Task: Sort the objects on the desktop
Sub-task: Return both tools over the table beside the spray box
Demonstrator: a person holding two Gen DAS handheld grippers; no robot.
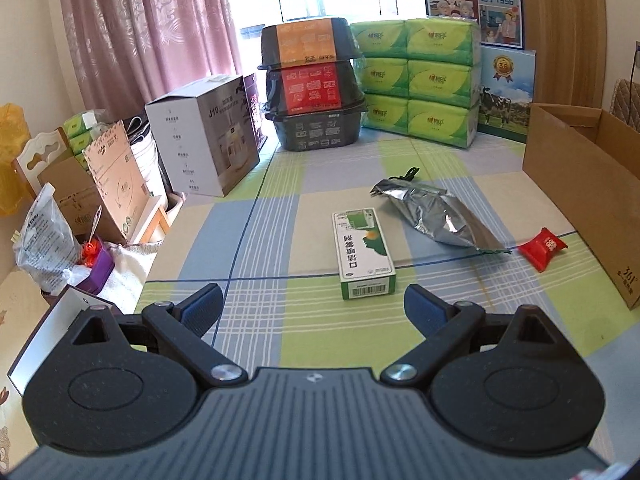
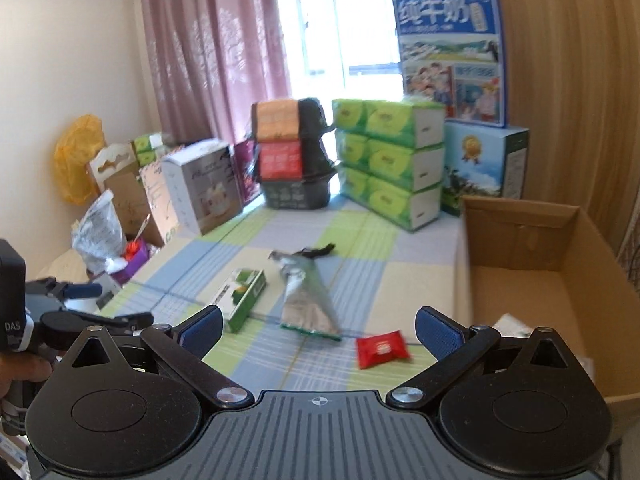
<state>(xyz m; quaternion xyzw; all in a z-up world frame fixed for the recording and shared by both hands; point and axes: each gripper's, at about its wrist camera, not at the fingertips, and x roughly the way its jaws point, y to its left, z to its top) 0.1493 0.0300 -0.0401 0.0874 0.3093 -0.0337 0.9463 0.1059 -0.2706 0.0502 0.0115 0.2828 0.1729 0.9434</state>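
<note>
From the left wrist camera, the left gripper (image 1: pixel 312 304) hangs released over the checked green, blue and cream tablecloth (image 1: pixel 280 208), its blue-padded fingers (image 1: pixel 202 306) spread wide and holding nothing. Just beyond the fingertips lies a long green-and-white cardboard carton (image 1: pixel 364 254), flat on the cloth with its barcoded end nearest. It looks stiff and light, so a grip across its narrow width, near the middle, should hold without crushing it. To its right and slightly farther lies a crumpled silver foil pouch (image 1: pixel 434 214); it appears soft and slick, likely to buckle or slide, and its flat sealed edge at the near right seems the surest place to pinch. Farther right, near the wall of an open brown cardboard box (image 1: pixel 580 196), sits a small red sealed snack packet (image 1: pixel 542 248), light and pillowy, best taken across its body.

From the right wrist camera, which is somewhat blurred, the right gripper (image 2: pixel 318 332) is likewise released and empty. The red packet (image 2: pixel 382 349) lies on the cloth just ahead between its fingers, with the foil pouch (image 2: pixel 306 300) and the green carton (image 2: pixel 244 298) to the left and farther. The brown box (image 2: pixel 528 256) stands open at the right, touching the table's edge, a likely place for the sorted things. The left gripper (image 2: pixel 80 300) shows at the far left, held in a person's hand (image 2: pixel 24 372).
</note>
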